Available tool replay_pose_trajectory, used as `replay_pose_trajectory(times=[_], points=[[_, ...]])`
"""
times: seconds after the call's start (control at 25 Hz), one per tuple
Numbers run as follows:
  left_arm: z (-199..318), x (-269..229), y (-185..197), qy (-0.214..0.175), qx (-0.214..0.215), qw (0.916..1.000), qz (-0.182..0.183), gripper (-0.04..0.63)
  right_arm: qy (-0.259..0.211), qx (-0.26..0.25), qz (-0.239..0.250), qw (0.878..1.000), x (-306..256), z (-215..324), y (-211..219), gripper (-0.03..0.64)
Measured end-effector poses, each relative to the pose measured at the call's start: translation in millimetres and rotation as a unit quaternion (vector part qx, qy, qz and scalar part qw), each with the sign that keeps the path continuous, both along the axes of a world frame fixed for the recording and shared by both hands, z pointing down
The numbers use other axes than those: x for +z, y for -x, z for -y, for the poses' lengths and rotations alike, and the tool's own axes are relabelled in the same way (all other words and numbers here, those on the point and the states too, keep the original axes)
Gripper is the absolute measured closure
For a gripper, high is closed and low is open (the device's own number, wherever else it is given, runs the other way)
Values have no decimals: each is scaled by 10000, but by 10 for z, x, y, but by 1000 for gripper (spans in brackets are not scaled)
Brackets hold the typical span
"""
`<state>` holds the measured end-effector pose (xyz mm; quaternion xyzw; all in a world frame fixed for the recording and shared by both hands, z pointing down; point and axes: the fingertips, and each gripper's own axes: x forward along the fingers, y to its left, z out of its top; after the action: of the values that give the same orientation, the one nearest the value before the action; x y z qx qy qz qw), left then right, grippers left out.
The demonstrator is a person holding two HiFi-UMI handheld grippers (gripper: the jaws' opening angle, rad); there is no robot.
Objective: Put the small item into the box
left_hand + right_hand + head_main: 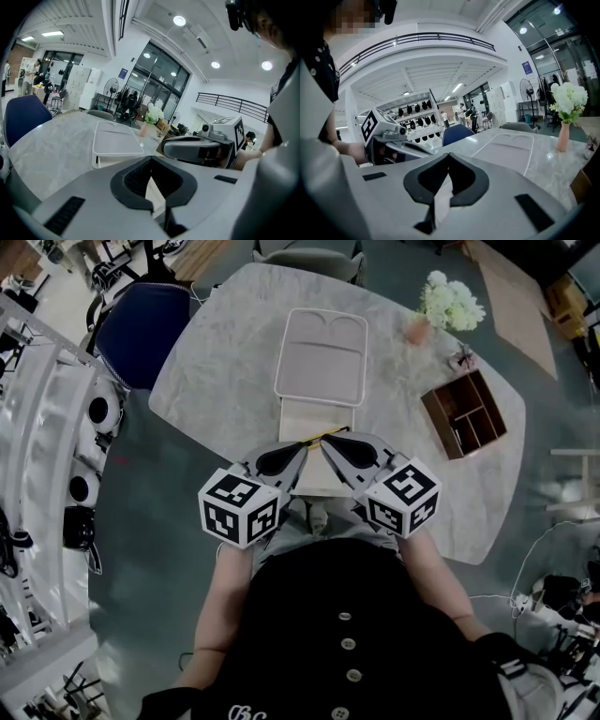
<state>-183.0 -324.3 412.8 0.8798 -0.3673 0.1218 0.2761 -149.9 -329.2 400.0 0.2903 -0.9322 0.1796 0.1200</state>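
A cream box point(302, 416) stands on the marble table point(216, 371) with its white lid point(320, 357) swung open away from me. Both grippers hang over the box's near end, tips almost touching. My left gripper point(302, 445) has its jaws shut, and in its own view point(151, 158) nothing shows between them. The jaws of my right gripper point(324, 440) also meet at the tip point(449, 154). A thin yellow-and-dark small item point(319, 436) lies right at the two tips in the head view; which gripper holds it I cannot tell.
A brown wooden organiser point(472, 414) sits at the table's right side, with a vase of white flowers point(448, 304) behind it. A blue chair point(141, 329) stands at the far left, a grey chair point(309, 261) at the far end. My torso is against the near edge.
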Motion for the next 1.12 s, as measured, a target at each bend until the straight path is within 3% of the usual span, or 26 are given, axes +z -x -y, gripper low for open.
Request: replay_pose_trajectory(times=[1.12], points=[[-101,18,78,54,139,9999,58,577,37,-64,-76,9999,5,-131,28,615]])
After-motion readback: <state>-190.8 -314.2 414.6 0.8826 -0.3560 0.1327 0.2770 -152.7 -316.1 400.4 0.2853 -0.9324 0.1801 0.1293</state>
